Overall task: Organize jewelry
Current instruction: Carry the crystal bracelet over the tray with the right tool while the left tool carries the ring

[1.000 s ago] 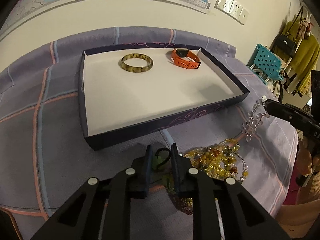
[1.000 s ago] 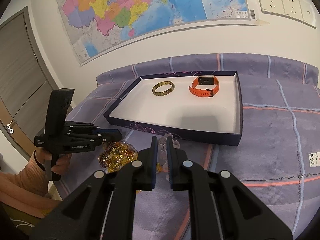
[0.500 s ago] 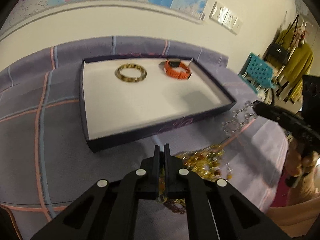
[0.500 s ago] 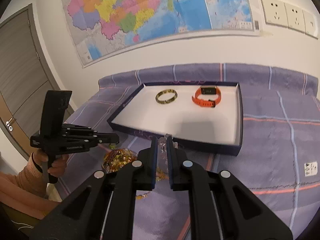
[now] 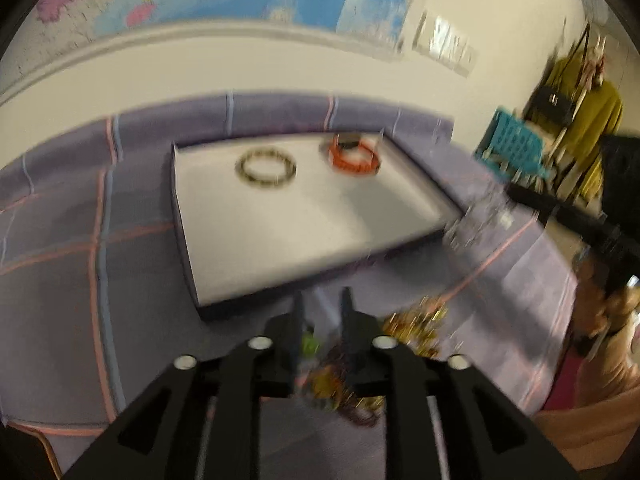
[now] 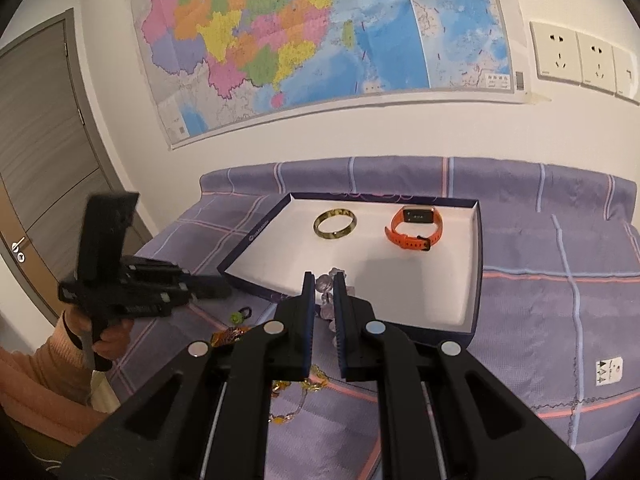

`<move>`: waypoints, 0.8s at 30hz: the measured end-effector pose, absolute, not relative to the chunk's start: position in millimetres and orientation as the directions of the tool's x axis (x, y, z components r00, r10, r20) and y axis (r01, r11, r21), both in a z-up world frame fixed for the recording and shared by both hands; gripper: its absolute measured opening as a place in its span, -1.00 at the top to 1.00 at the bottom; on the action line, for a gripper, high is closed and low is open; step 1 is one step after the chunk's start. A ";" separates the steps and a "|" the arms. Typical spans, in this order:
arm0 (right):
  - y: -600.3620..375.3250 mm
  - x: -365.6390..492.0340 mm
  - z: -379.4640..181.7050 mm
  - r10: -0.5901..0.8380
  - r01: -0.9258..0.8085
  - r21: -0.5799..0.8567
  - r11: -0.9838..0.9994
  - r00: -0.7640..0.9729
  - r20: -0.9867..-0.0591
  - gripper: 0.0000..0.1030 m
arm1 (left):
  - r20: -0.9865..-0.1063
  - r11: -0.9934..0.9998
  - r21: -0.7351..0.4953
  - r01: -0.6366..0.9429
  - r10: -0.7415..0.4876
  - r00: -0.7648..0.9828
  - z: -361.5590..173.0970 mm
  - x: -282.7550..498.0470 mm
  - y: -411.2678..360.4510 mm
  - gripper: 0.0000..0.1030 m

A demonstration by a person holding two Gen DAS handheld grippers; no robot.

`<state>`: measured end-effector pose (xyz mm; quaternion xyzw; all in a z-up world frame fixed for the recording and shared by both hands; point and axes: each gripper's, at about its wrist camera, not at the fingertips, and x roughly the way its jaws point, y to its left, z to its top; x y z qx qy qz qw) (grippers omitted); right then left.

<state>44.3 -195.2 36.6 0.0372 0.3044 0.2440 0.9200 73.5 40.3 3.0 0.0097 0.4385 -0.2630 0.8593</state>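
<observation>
A dark-rimmed white tray (image 6: 474, 264) (image 5: 188, 264) holds a tortoiseshell bangle (image 6: 335, 224) (image 5: 266, 169) and an orange watch band (image 6: 414, 227) (image 5: 354, 156). My right gripper (image 6: 322, 280) is shut on a clear bead bracelet (image 6: 329, 284), lifted over the tray's near rim; it shows blurred in the left wrist view (image 5: 476, 220). My left gripper (image 5: 322, 300) is open above the cloth, over a pile of amber bead necklaces (image 5: 416, 324) (image 6: 232, 334) and a small green and black ring (image 6: 240, 314) (image 5: 310, 344).
A purple checked cloth (image 6: 560, 300) covers the table against a white wall with a map (image 6: 320, 40) and sockets. A teal crate (image 5: 512, 148) and hanging clothes stand at the right. A door (image 6: 36, 160) is at the left.
My left gripper has opened again and lifted, with the view blurred by motion. My right gripper has carried the clear bead bracelet up and forward over the tray's near rim.
</observation>
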 end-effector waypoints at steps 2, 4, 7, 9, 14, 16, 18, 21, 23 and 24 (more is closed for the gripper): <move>-195.0 46.0 31.8 0.469 -0.420 0.223 0.880 0.689 -0.553 0.82 | -0.792 0.872 -0.174 0.457 -0.399 0.462 -11.2 73.2 36.1 0.50; -195.9 47.6 28.3 0.467 -0.413 0.229 0.881 0.685 -0.560 0.82 | -0.811 0.881 -0.141 0.452 -0.365 0.458 -21.2 72.2 32.7 0.48; -196.3 48.8 25.0 0.466 -0.408 0.235 0.882 0.682 -0.563 0.82 | -0.808 0.880 -0.119 0.460 -0.355 0.471 -25.8 70.1 31.3 0.48; -196.0 49.0 23.6 0.465 -0.407 0.236 0.882 0.681 -0.566 0.82 | -0.807 0.882 -0.114 0.457 -0.351 0.476 -26.3 68.9 30.2 0.65; -194.8 49.4 23.0 0.466 -0.410 0.234 0.881 0.676 -0.571 0.82 | -0.795 0.886 -0.138 0.443 -0.365 0.483 -23.2 65.7 30.2 0.74; -194.0 49.2 25.6 0.467 -0.415 0.227 0.881 0.681 -0.565 0.82 | -0.780 0.880 -0.162 0.446 -0.391 0.488 -14.7 63.5 31.6 0.74; -193.9 49.4 29.8 0.470 -0.420 0.226 0.879 0.684 -0.558 0.82 | -0.753 0.869 -0.189 0.458 -0.428 0.500 -0.9 59.4 33.0 0.74; -193.9 52.3 36.2 0.468 -0.423 0.216 0.880 0.694 -0.548 0.82 | -0.709 0.856 -0.209 0.473 -0.465 0.530 21.7 59.5 33.7 0.74; -193.2 56.2 39.6 0.464 -0.423 0.208 0.882 0.701 -0.542 0.82 | -0.691 0.853 -0.210 0.477 -0.475 0.545 31.7 62.5 32.3 0.74; -192.7 59.3 41.3 0.463 -0.423 0.206 0.883 0.704 -0.539 0.82 | -0.683 0.854 -0.208 0.477 -0.476 0.554 35.4 65.3 30.9 0.74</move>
